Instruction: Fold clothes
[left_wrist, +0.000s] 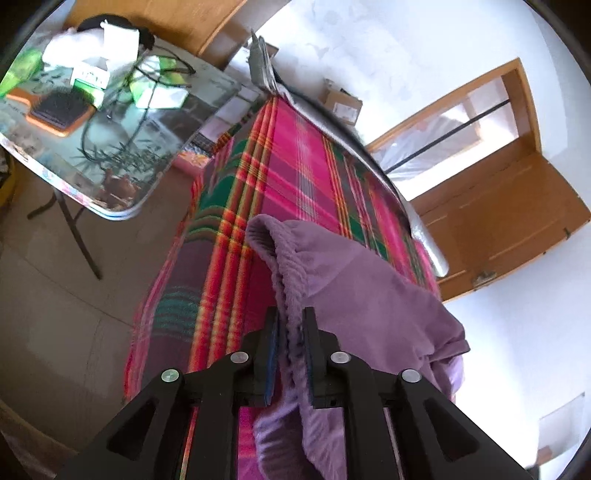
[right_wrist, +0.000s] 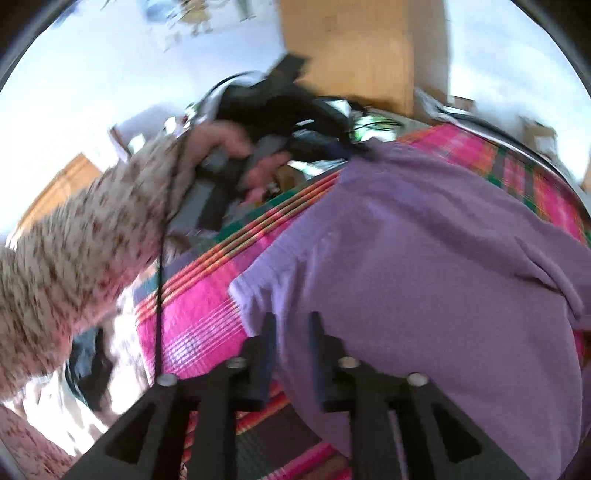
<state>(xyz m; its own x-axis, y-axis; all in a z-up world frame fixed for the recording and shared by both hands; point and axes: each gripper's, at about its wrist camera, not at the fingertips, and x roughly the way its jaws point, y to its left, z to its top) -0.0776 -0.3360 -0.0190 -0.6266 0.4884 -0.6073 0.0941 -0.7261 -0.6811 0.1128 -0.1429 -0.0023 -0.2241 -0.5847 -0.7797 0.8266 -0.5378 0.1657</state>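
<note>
Black claw fingers fill the bottom of the left wrist view. This left claw (left_wrist: 290, 325) has the ribbed waistband of a soft purple garment (left_wrist: 354, 280) running between its two fingers. The fingers sit close on both sides of the band, so the claw is holding it. Purple cloth hangs down past the fingers and spreads up and to the right over a bed with a bright pink, red and green checked blanket (left_wrist: 288, 155). Far to the left stands a folding table with a leafy printed top (left_wrist: 122, 162). On it lie green and white boxes (left_wrist: 88, 75) and a dark hairbrush with an orange rim (left_wrist: 61, 109).

From the right wrist view, a hand in a speckled knitted sleeve (right_wrist: 221, 147) grips the other tool on the left. This picture is blurry. Lower down, the right claw (right_wrist: 291, 325) is loosened, its fingers a little apart, with purple cloth lying in the gap.
</note>
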